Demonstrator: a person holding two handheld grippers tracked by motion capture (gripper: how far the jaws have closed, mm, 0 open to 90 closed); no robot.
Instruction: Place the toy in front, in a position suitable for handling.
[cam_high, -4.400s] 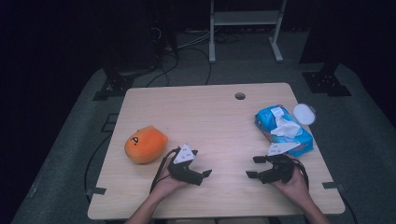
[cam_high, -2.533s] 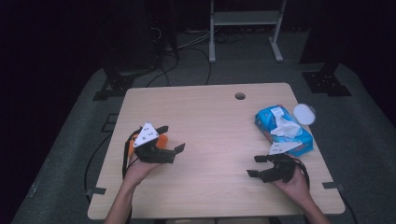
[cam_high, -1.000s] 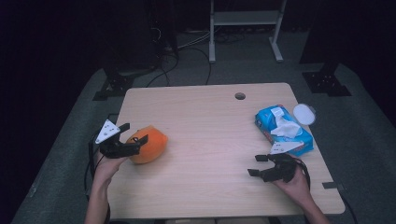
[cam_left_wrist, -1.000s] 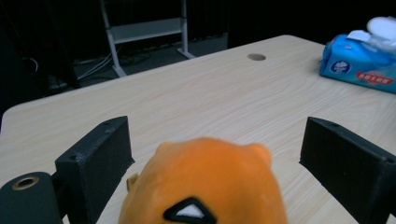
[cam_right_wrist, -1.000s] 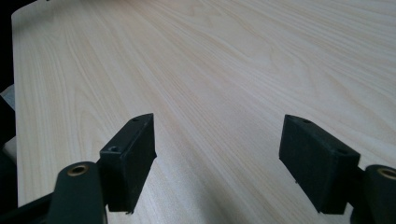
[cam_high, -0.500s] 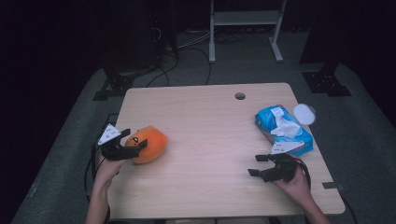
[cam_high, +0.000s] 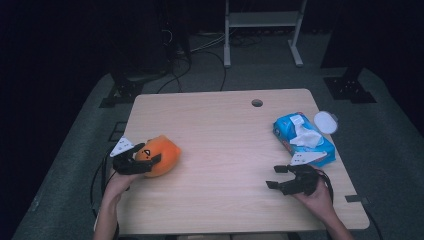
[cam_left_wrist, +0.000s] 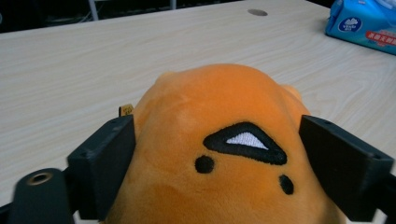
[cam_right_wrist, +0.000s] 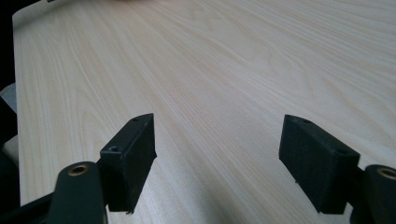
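In the high view, the left gripper (cam_high: 142, 161) sits at the near-left edge of the pale wooden tabletop (cam_high: 225, 150), its jaws set around a round orange plush toy with a stitched black face (cam_high: 160, 154). The right gripper (cam_high: 284, 177) rests near the front right, just short of a blue soft pack of wet wipes (cam_high: 303, 138) with a white round lid (cam_high: 325, 121) beside it.

In the left gripper view, the plush toy (cam_left_wrist: 224, 154) sits between the two black jaws, which stand wide and press its flanks only lightly, if at all; I cannot tell whether they are truly clamped. A shallow hold on soft, rounded fabric could let it squirm out or roll off the nearby edge on lifting.

In the right gripper view, the jaws of the right gripper (cam_right_wrist: 219, 163) stand wide apart over bare wood, holding nothing.
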